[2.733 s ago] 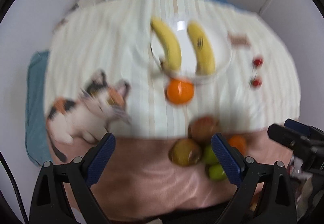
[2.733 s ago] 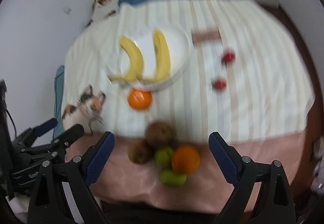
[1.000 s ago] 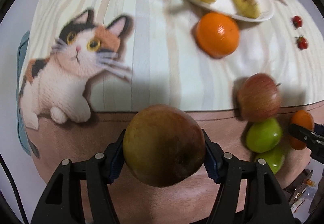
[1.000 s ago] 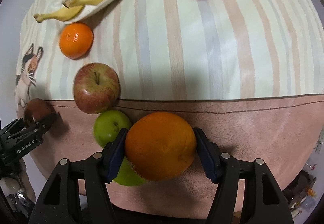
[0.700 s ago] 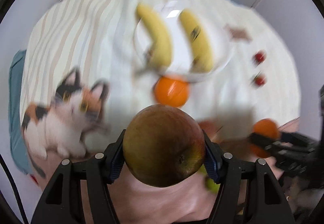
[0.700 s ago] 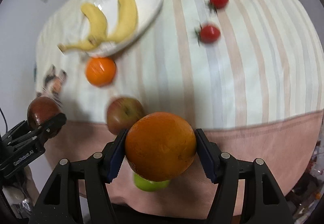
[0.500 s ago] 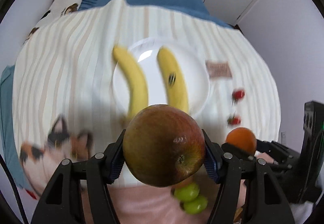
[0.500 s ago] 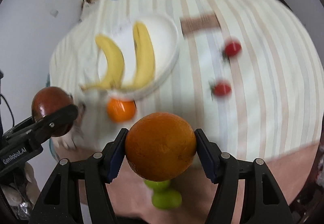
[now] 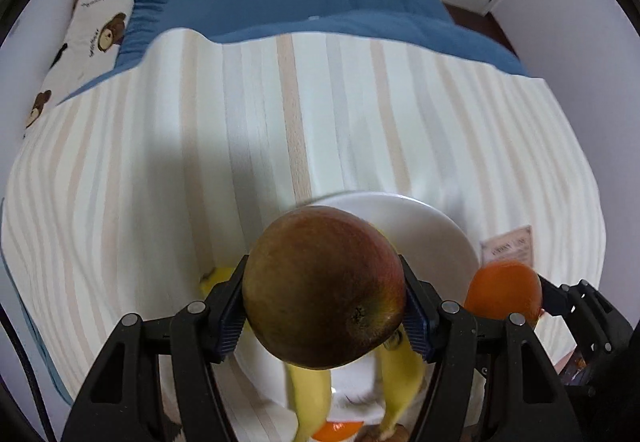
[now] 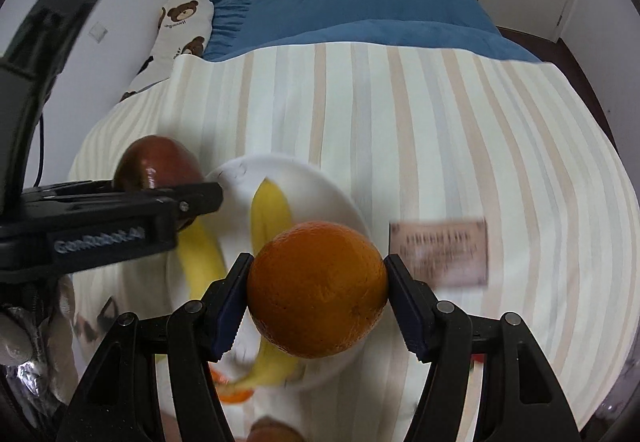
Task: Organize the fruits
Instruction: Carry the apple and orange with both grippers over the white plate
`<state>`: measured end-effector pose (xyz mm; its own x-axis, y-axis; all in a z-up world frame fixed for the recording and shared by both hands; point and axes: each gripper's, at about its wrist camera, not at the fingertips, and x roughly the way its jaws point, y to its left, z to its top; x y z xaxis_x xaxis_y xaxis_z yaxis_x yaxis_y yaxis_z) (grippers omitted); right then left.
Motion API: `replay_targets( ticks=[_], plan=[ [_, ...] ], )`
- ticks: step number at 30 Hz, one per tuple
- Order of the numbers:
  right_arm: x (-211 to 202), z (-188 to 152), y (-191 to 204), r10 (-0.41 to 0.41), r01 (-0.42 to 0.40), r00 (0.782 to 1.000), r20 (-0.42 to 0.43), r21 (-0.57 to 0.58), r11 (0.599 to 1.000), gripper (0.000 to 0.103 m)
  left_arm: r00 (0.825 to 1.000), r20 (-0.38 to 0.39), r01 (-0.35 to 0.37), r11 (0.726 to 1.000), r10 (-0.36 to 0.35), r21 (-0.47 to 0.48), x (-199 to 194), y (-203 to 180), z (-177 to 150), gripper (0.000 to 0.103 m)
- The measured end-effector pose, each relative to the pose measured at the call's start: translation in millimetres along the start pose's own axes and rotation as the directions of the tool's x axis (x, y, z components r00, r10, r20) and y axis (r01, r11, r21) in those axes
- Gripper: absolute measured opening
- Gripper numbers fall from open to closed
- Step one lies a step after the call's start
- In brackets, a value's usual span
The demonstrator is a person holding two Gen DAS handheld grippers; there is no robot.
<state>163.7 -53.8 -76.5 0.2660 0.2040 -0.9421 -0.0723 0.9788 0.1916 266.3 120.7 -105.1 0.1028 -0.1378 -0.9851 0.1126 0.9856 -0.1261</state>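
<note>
Two fruits aloft over white plate (image 10: 340, 202), presumably for set-down beside bananas (image 10: 266, 210) lying on it. Left gripper (image 9: 325, 316) clamped on apple (image 9: 324, 286), above plate's left half; skin dull red-brown shading green, calyx visible. Right gripper (image 10: 318, 294) clamped on orange (image 10: 317, 288), above plate's right edge; peel pebbled, evenly bright

Red-brown apple (image 9: 325, 287): clamped, lifted above the white plate (image 9: 436, 230). Orange (image 10: 317, 289): clamped, lifted above the same plate. Two yellow bananas (image 10: 267, 218) lie lengthwise on the plate.
</note>
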Motion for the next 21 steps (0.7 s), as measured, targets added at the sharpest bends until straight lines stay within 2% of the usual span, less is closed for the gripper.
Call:
replay_targets(
  ticks=[6, 10, 16, 19, 21],
  plan=[
    [32, 18, 11, -0.011, 0.009, 1.0, -0.025, -0.1, 0.995, 0.068, 0.997, -0.073, 0.025, 1.0, -0.025, 0.005, 23, 6, 13, 0.064],
    [51, 23, 18, -0.037, 0.031, 0.999, -0.034, -0.168, 0.985, 0.068, 0.991, -0.133, 0.03, 1.0, -0.031, -0.008, 40, 12, 10, 0.064],
    [58, 26, 16, -0.025, 0.018, 0.999, -0.034, -0.176, 0.984, 0.07, 0.989, -0.145, 0.031, 0.999, -0.032, -0.01, 44, 8, 7, 0.065],
    [61, 27, 12, -0.03, 0.024, 0.999, -0.035, -0.153, 0.988, 0.077, 0.989, -0.14, 0.036, 0.999, -0.04, -0.026, 42, 10, 5, 0.066],
    [60, 26, 8, -0.019, 0.015, 0.999, -0.032, -0.135, 0.991, 0.078, 0.99, -0.135, 0.037, 0.999, -0.041, -0.033, 40, 13, 4, 0.068]
  ],
)
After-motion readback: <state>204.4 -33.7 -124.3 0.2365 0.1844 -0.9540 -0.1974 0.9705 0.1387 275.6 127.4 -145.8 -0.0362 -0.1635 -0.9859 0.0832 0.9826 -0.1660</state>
